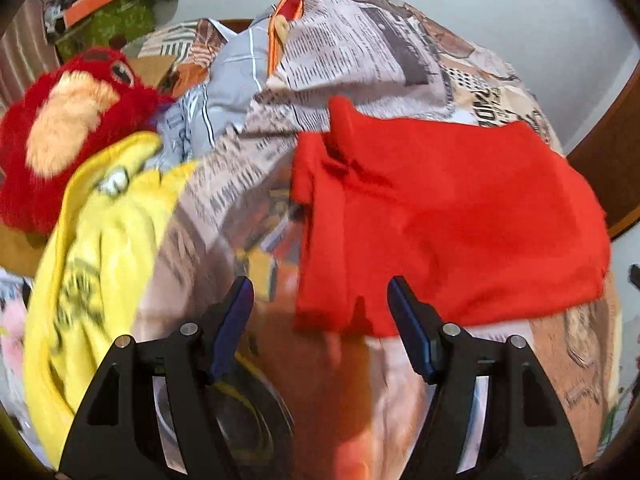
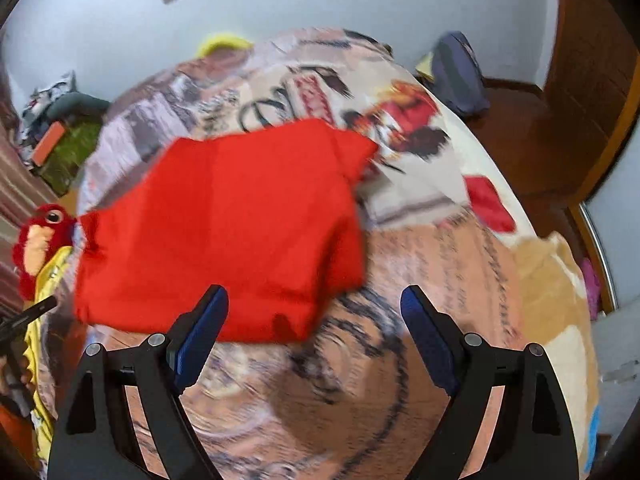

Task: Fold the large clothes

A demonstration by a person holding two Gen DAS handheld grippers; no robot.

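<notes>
A pale grey-white wall (image 2: 320, 8) ran behind the bed, evenly lit. The bed's newspaper-print cover (image 2: 460, 248) filled the middle of both views. At three o'clock in the right wrist view stood dark wooden furniture (image 2: 592, 60), with a brown floor (image 2: 520, 128) below it. At ten o'clock in the left wrist view, a cluttered pile (image 1: 100, 12) sat against the wall.

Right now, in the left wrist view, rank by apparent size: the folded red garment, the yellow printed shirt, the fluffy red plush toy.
1. Folded red garment.
2. Yellow printed shirt, partly cut off, so unsure.
3. Fluffy red plush toy.
</notes>
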